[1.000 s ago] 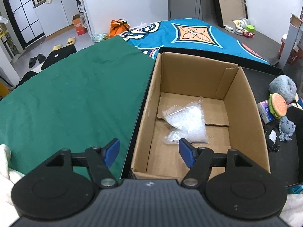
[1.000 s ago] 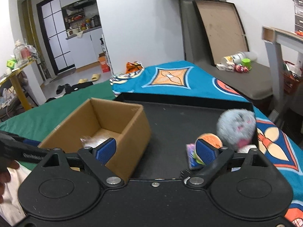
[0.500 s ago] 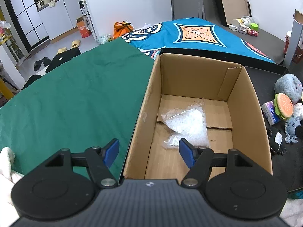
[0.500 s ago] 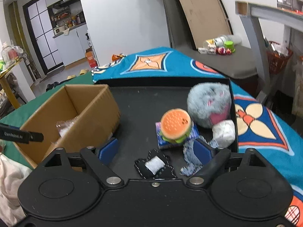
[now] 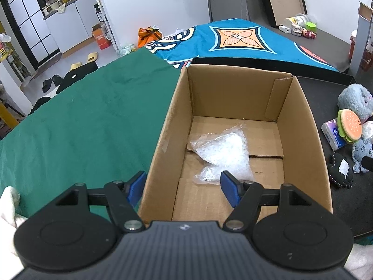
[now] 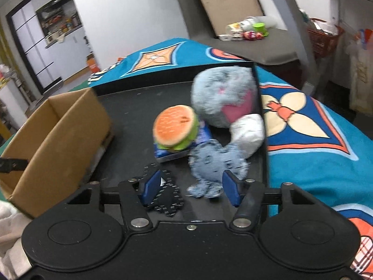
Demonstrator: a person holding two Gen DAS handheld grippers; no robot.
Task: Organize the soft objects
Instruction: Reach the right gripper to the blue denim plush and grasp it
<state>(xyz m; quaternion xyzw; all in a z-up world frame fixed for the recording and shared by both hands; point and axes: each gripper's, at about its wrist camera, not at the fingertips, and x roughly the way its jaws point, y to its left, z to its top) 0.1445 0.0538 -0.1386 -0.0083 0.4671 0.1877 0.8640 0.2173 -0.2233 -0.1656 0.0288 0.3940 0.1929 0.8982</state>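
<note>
An open cardboard box (image 5: pixel 300 126) holds a clear plastic bag (image 5: pixel 221 151). My left gripper (image 5: pixel 183 187) is open and empty above the box's near left wall. In the right wrist view the box (image 6: pixel 58 137) sits left on a black tray (image 6: pixel 135 107). My right gripper (image 6: pixel 190 187) is open, low over the tray. Just ahead of it lie a blue-grey octopus plush (image 6: pixel 212 163) and a black stitched pouch (image 6: pixel 166 196). Behind are a burger plush (image 6: pixel 176 128) on a tissue pack (image 6: pixel 173 155), a grey fluffy plush (image 6: pixel 223 95) and a white bundle (image 6: pixel 248 134).
A green cloth (image 5: pixel 81 116) covers the table left of the box. A blue patterned cloth (image 6: pixel 314 126) lies beyond and right of the tray. The same toys show at the right edge of the left wrist view, with the burger plush (image 5: pixel 350 126) there. White fabric (image 5: pixel 9 207) sits at near left.
My right gripper has moved forward and right, down toward the toys, which now fill its view. My left gripper has stayed open over the box, shifting slightly.
</note>
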